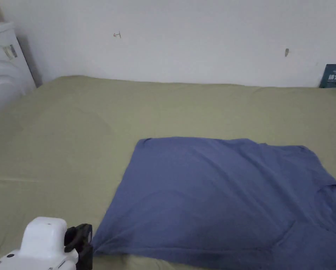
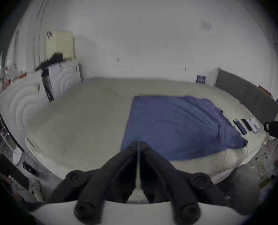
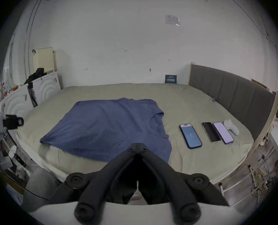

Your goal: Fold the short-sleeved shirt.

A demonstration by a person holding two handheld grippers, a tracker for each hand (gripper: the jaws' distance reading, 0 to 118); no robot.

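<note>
A blue short-sleeved shirt (image 1: 216, 197) (image 2: 175, 123) (image 3: 105, 126) lies spread flat on the olive bed sheet (image 1: 75, 140), hem to the left and collar to the right. My left gripper (image 1: 85, 240) (image 2: 139, 143) is shut with nothing in it, hovering by the shirt's near-left hem corner. In the right gripper view, the left gripper (image 3: 20, 121) hangs apart from that corner, off the bed's left edge. My right gripper (image 3: 138, 145) is also shut and empty, above the shirt's near edge by the near sleeve. The left gripper view shows the right gripper (image 2: 268, 128) beyond the bed's right end.
Three phones (image 3: 190, 135) (image 3: 211, 132) (image 3: 223, 132) and a white object (image 3: 231, 127) lie on the sheet right of the collar. A grey headboard (image 3: 232, 92) bounds the right end and white cabinets (image 1: 1, 70) the left. A blue card (image 1: 335, 75) leans on the wall.
</note>
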